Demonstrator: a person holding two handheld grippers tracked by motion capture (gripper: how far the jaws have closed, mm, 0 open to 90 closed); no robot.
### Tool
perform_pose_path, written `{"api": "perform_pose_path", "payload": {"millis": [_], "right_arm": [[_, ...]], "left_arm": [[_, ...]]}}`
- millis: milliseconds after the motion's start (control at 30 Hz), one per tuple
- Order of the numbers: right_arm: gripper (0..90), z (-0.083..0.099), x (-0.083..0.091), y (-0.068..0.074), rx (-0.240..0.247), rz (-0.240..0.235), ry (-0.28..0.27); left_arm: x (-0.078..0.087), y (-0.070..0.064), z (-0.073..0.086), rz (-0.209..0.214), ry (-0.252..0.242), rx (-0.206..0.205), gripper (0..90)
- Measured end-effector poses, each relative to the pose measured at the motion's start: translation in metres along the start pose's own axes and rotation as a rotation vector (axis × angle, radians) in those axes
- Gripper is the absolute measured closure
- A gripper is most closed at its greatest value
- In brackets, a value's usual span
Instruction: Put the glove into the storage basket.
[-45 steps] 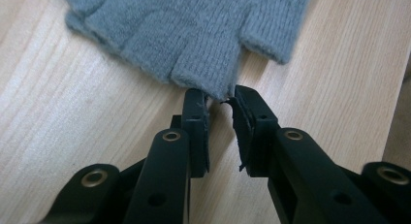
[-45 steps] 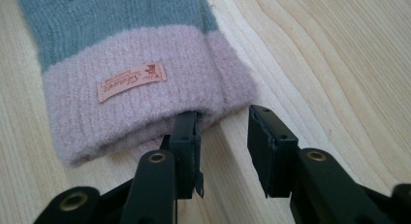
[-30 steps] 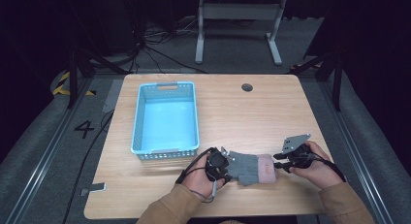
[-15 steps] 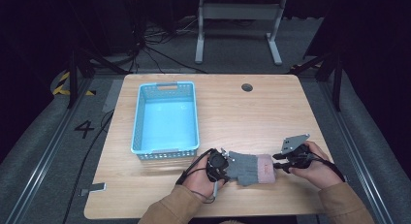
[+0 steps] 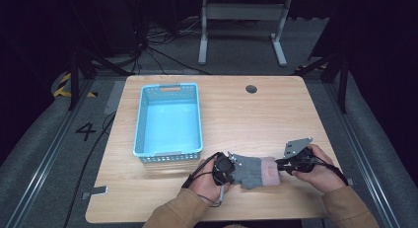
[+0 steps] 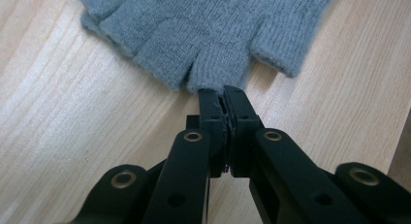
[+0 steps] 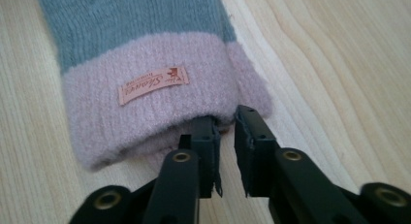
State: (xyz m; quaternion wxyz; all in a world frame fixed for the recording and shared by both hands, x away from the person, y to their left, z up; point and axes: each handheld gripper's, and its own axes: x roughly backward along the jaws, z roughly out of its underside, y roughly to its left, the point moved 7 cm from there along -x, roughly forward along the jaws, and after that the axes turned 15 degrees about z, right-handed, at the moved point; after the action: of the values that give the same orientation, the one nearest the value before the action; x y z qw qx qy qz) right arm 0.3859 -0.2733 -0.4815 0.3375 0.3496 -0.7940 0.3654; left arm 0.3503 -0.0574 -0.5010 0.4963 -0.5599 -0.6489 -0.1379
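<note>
The wooden counter (image 5: 256,114) spreads out in front of me, its light grain running under everything I am working on. On its left half sits the blue basket (image 5: 169,120), an open plastic crate with perforated walls and a handle slot at its far end; it stands well apart from my hands, up and to the left of them.

Near the front edge, between my two hands, lies the glove (image 5: 253,171), flat on the counter. It is a grey knitted fingerless glove with a pink cuff (image 7: 160,103), and the cuff end points toward my right hand while the short finger stubs point toward my left. A small pink label (image 7: 154,85) with writing too fine to read is sewn onto the cuff.

My left gripper (image 6: 222,95) sits at the stub end. Its fingers are pressed together, pinching the tip of one grey knit stub right at its edge.

My right gripper (image 7: 226,118) is at the cuff end. Its fingers are slightly spread, with a narrow gap between them; one finger reaches in under the cuff's rim and the other lies just beside the cuff's outer edge, so the rim sits between them, not yet squeezed.
</note>
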Motion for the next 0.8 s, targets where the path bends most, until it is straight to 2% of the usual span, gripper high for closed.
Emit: {"api": "perform_pose_path", "payload": {"millis": [67, 333, 467, 633, 800], "right_arm": [[85.6, -0.004, 0.005, -0.001, -0.001, 0.017, -0.016], [86.8, -0.013, 0.017, -0.006, -0.028, 0.058, -0.065], [87.0, -0.019, 0.021, -0.012, -0.085, 0.085, -0.099], [87.1, -0.018, 0.017, -0.015, -0.115, 0.091, -0.085], [87.1, -0.013, 0.007, -0.015, -0.126, 0.083, -0.065]], "left_arm": [[0.002, -0.002, 0.0, 0.002, -0.005, -0.009, 88.4], [0.01, -0.01, -0.003, 0.013, -0.028, -0.029, 88.6], [0.012, -0.015, -0.005, 0.018, -0.042, -0.038, 88.7], [0.008, -0.018, -0.006, 0.031, -0.031, -0.05, 88.7], [0.002, -0.015, -0.005, 0.037, -0.02, -0.033, 88.7]]}}
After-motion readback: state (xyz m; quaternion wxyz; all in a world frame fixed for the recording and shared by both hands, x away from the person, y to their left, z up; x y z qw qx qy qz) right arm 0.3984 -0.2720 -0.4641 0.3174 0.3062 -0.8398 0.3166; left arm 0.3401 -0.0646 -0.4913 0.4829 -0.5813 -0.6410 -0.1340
